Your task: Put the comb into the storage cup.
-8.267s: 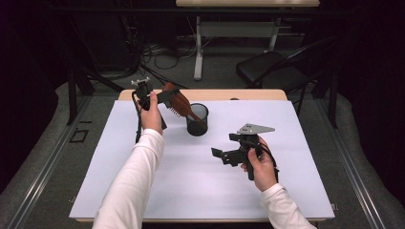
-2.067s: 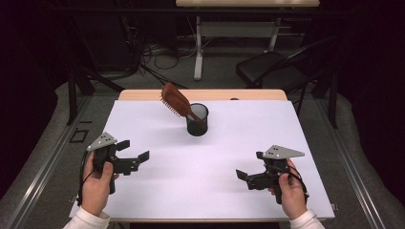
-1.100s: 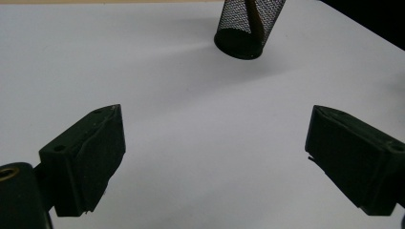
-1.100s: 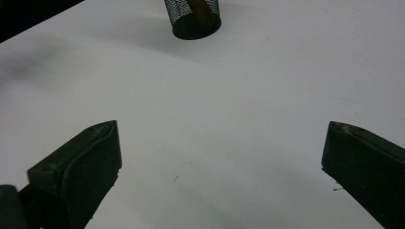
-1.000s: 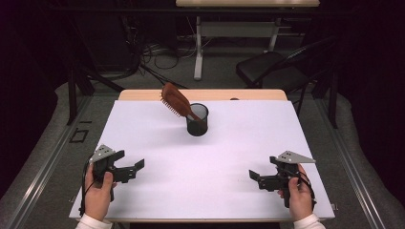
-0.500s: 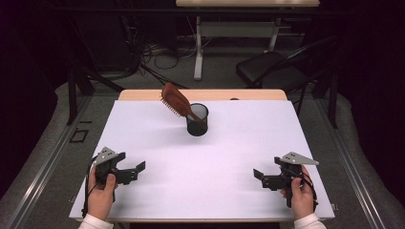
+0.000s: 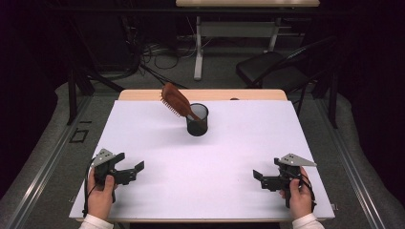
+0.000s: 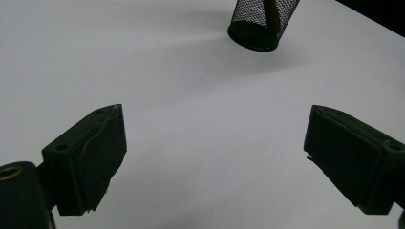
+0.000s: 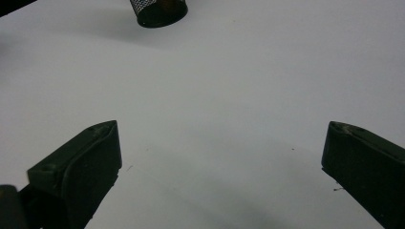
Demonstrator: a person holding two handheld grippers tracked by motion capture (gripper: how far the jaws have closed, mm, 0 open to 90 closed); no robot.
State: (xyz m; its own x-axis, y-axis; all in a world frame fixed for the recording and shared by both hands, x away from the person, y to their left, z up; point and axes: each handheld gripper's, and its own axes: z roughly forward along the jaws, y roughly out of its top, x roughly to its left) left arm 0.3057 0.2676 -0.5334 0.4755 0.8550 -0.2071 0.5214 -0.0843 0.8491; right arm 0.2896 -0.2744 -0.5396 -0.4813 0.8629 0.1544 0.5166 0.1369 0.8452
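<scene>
high view, left to right: the left gripper rests at the near left corner of the white table, held in the person's left hand; its jaws stand wide apart with nothing between them, and a grey three-cornered plate sits on its top. at the far middle of the table, well apart from both grippers, stands a black mesh cup, upright; a brown hairbrush stands in it handle down, its bristled head leaning up and to the left over the rim. the right gripper rests at the near right corner, held in the right hand; its jaws also stand wide apart and hold nothing.

left gripper view: the two black jaws rise from the lower corners, spread wide over bare white table; the mesh cup shows at the top edge, right of centre, with the brush handle faintly seen through the mesh.

right gripper view: the two black jaws are likewise spread wide over bare table; the base of the mesh cup shows at the top edge, left of centre.
</scene>
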